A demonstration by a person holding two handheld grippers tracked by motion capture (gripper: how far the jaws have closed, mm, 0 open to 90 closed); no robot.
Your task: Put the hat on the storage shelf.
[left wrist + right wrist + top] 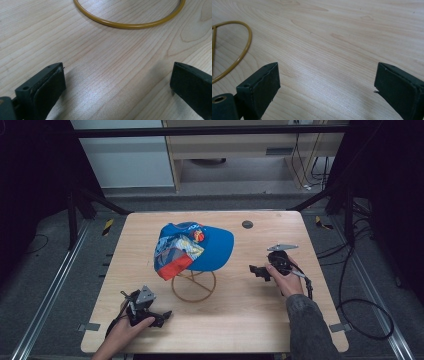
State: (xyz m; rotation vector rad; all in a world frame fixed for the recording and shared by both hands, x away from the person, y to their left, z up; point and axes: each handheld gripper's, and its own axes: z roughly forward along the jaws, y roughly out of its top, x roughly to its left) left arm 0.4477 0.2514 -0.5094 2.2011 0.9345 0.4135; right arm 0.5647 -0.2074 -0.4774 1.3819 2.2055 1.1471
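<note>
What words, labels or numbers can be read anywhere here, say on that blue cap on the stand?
No text can be read in these pictures.
The blue cap carries a small red and orange badge and a colourful printed panel; both are too small and blurred to show any letters.
The wire stand, the wooden table and both grippers show no lettering.

No writing on the cap [200, 247] can be read.
</note>
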